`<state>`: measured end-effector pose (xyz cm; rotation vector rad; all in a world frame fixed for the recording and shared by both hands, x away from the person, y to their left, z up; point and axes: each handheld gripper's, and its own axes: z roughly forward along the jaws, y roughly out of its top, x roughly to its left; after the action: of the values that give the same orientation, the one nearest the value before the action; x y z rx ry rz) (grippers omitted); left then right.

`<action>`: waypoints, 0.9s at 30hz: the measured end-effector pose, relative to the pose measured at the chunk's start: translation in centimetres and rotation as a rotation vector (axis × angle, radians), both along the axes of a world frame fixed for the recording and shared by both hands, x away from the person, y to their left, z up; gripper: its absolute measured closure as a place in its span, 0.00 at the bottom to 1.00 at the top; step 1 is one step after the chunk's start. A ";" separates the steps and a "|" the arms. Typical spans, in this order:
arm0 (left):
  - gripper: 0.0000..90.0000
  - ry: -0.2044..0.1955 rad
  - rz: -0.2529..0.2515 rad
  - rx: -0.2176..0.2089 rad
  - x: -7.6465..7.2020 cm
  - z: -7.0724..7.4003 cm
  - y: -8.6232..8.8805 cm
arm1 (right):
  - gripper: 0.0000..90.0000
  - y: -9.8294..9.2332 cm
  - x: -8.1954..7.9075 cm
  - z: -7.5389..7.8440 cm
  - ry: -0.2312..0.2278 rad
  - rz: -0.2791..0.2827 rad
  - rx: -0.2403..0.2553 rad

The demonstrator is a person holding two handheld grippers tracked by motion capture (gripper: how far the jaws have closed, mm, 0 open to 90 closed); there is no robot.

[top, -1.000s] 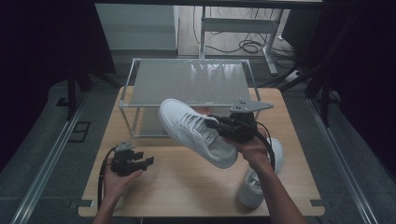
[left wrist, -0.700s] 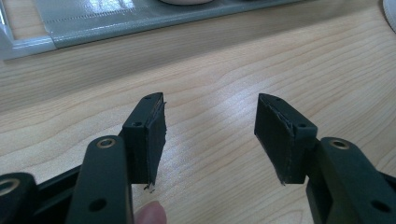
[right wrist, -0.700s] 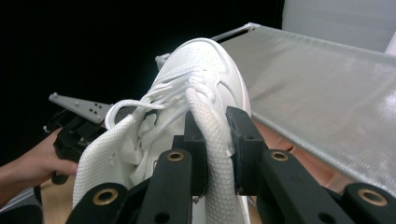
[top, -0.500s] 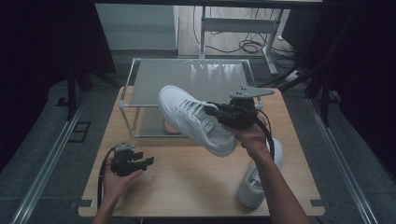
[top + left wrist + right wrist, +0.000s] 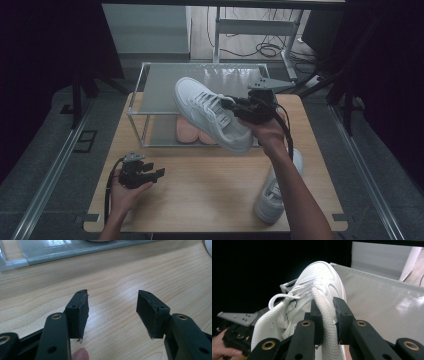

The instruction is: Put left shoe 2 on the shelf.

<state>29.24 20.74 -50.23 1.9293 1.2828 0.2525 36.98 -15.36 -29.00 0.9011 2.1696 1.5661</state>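
Note:
A white sneaker (image 5: pixel 210 112) hangs in the air over the front edge of the grey metal shoe rack (image 5: pixel 165 82), toe pointing to the far left. My right gripper (image 5: pixel 229 105) is shut on its padded collar. In the right gripper view the two black jaws (image 5: pixel 326 302) pinch that collar edge, and the sneaker's toe (image 5: pixel 322 275) points away over the rack's top shelf (image 5: pixel 382 297). A second white sneaker (image 5: pixel 275 192) lies on the table at the front right. My left gripper (image 5: pixel 142 173) rests low at the front left, open (image 5: pixel 112 307) with only bare wood between its jaws.
A pink pair of shoes (image 5: pixel 192 134) sits on the rack's lower shelf, under the held sneaker. The wooden table (image 5: pixel 200 190) ends near the front at the person's forearms. The rack's base rail (image 5: pixel 75 250) runs across the far side of the left gripper view.
The right gripper has carried the white sneaker up and away from the table, toward the rack's top shelf. The left gripper has stayed where it was.

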 end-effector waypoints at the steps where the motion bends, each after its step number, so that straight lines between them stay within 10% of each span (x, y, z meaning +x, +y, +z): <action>1: 0.48 0.000 -0.001 0.000 0.0 0.0 -0.1 | 0.89 0.0 0.3 0.1 0.002 -0.005 0.000; 27: 0.48 0.003 -0.008 -0.004 0.0 -0.1 -0.3 | 0.89 1.8 5.9 1.6 0.038 -0.171 0.029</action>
<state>29.28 20.49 -50.38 1.9318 1.2763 0.2433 42.85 -13.58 -27.41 1.1026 2.0398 1.5132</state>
